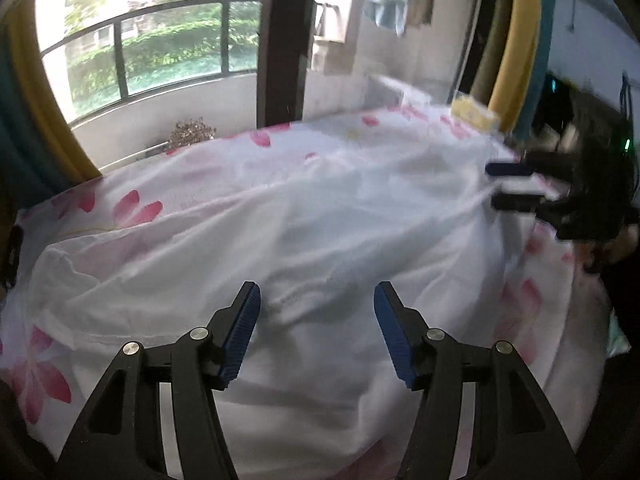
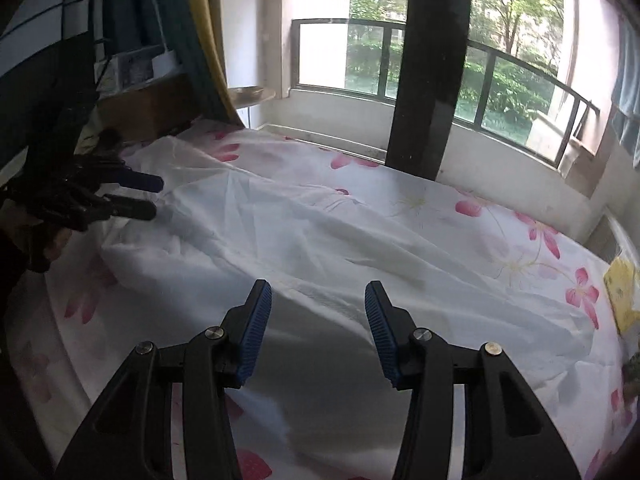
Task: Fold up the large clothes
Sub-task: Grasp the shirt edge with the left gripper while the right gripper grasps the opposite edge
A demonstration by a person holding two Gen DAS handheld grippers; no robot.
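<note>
White garment (image 2: 320, 248) lies rumpled, only loosely doubled, across the flowered bedsheet (image 2: 500, 216) near its front edge; left gripper (image 1: 316, 320) and right gripper (image 2: 318, 316) both spread, pinching nothing, so smoothing and most folds seem left.

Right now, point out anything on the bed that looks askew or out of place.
The white garment lies rumpled and slanted across the flowered bedsheet, creased rather than spread flat. Nothing looks torn or spilled. Both tools hang open above it, gripping nothing.
</note>
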